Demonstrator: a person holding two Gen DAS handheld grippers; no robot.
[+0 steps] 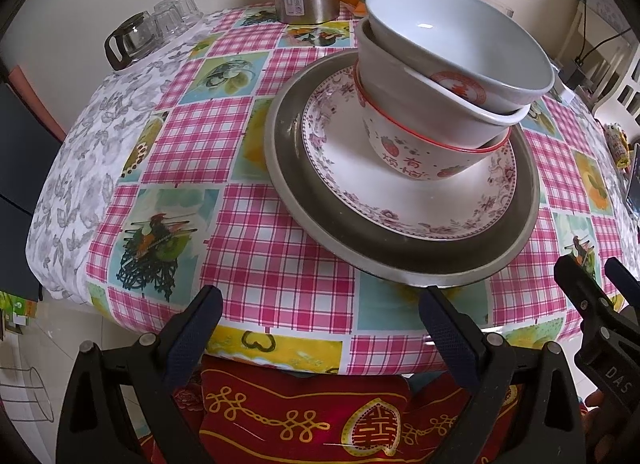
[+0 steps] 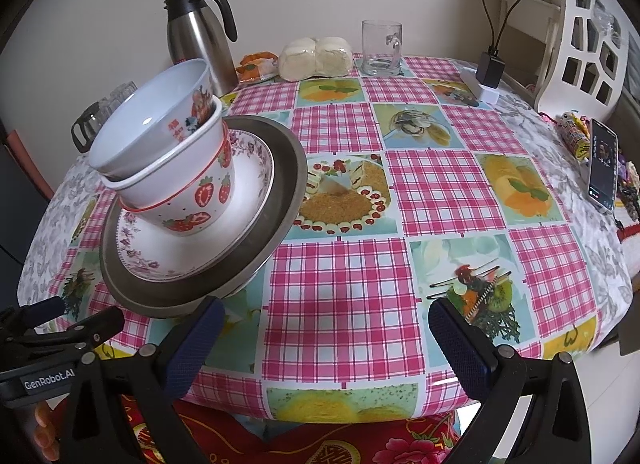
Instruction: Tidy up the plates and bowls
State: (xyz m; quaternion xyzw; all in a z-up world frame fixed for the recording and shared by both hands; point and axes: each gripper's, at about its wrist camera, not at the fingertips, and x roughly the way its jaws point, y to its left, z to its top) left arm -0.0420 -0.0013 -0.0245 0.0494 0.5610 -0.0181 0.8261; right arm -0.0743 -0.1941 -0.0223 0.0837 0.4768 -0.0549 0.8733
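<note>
Stacked dishes ahead of both empty jaws

The round grey metal tray [image 1: 400,256] — holding a floral white plate [image 1: 424,200] and three nested white bowls [image 1: 448,76] — sits on the bench just beyond the left gripper [image 1: 320,328], left of the right gripper [image 2: 326,338]; both spread wide.

The checked-cloth table [image 2: 360,284] bears a metal plate [image 2: 280,168], thermos [image 2: 198,40], glass mug [image 2: 380,48] and phone [image 2: 602,164].

The right tool [image 2: 320,328] hangs over the near edge of the table [image 2: 436,200], jaws wide apart and holding nothing. To its left, a grey plate [image 2: 280,172] carries a floral plate [image 2: 240,220], and on that stand 3 nested bowls [image 2: 168,152], the lowest printed with strawberries. At the far side stand a steel jug [image 2: 200,36] and a glass mug [image 2: 381,49]. The left tool [image 2: 60,316] shows at the lower left.
</note>
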